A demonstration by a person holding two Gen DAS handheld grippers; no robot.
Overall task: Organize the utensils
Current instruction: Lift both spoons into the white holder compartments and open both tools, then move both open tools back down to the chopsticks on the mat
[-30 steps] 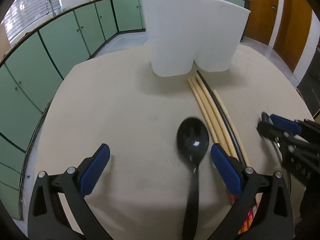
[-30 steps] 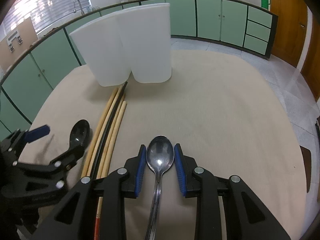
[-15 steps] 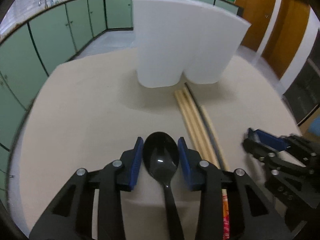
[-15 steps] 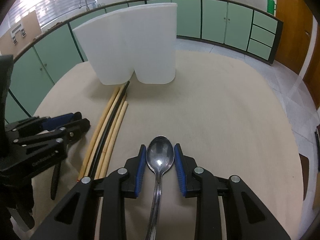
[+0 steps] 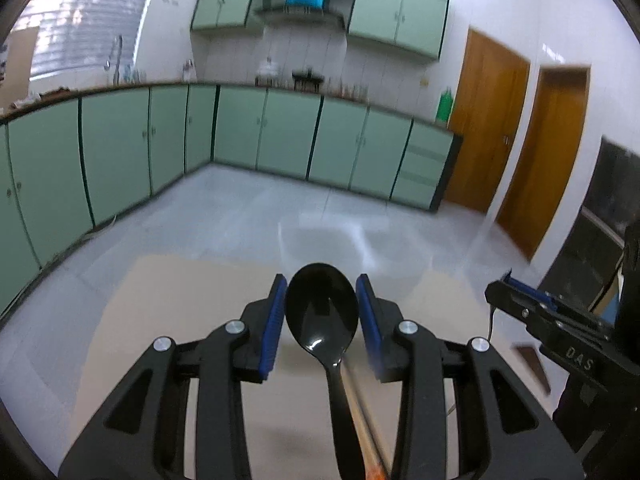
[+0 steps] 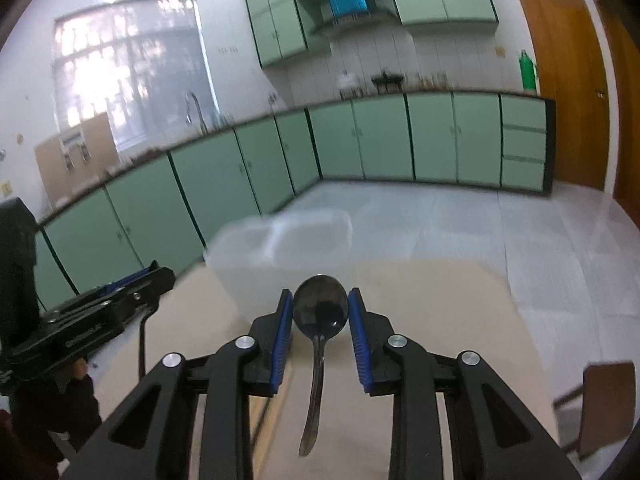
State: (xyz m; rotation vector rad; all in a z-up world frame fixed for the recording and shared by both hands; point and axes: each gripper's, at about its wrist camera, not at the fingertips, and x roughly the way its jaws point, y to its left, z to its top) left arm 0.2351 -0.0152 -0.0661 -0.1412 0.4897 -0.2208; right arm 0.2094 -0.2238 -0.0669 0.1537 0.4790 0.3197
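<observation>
Both spoons are up off the tabletop [image 5: 168, 320] right now. Our left tongs [image 5: 321, 316] are clamped on the bowl of the black spoon [image 5: 321, 312], its handle running back between the arms and cut off at the bottom of the frame. Our right tongs [image 6: 320, 316] are squeezing the metal spoon [image 6: 320, 314] the same way, handle dangling down. Under the black spoon we can just catch a sliver of the chopsticks [image 5: 366, 432], mostly hidden. Toward the tabletop's far edge the white utensil holder [image 6: 280, 256] is one blurry smear, compartments impossible to make out. Green cabinets [image 6: 432, 140] behind.
</observation>
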